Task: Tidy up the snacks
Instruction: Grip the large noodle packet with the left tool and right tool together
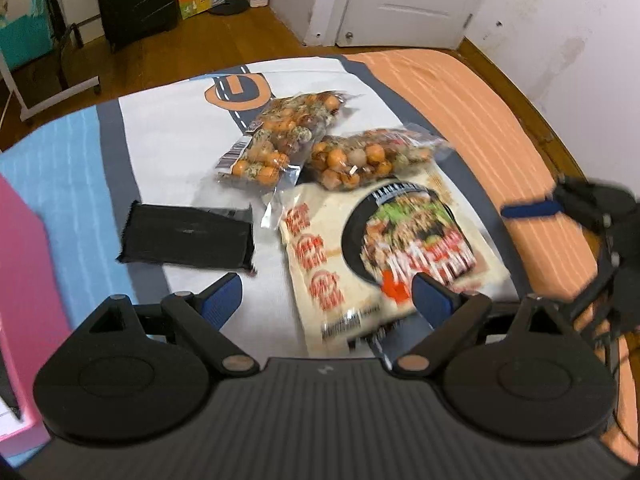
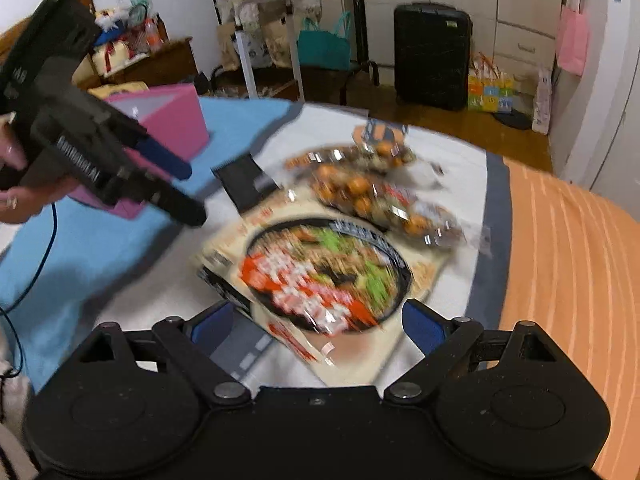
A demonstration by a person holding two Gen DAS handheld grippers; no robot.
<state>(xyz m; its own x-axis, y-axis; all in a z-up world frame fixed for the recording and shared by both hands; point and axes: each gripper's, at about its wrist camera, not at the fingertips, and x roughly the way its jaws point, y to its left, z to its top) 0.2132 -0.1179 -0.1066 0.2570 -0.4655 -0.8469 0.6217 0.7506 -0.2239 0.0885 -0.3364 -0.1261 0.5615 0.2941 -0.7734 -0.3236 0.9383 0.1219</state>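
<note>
Four snack packs lie on a bed's printed sheet [image 1: 168,132], waiting to be sorted, while a person holds a gripper in each hand above them. The left gripper [image 1: 326,294] hangs with its jaws spread wide and empty; the big noodle bag [image 1: 384,256] lies just ahead of them and partly under the right-hand jaw, with a flat black packet [image 1: 188,236] ahead of the left-hand jaw. Farther out from the jaws, two clear bags of round crackers [image 1: 280,136] [image 1: 368,160] overlap each other, the nearer one resting against the noodle bag's far edge.

The right gripper [image 2: 320,318] is likewise wide open and holds nothing, its jaws straddling the near end of the noodle bag, which suggests that this pack is the first to be picked. Motion blur makes it hard to say whether either blue pad touches the wrapper. A pink box [image 2: 176,120] stands open beyond the jaws to the left, near the left gripper, probably the place where the snacks are meant to go. Nothing appears to be inside it yet, as far as its visible part shows.
</note>
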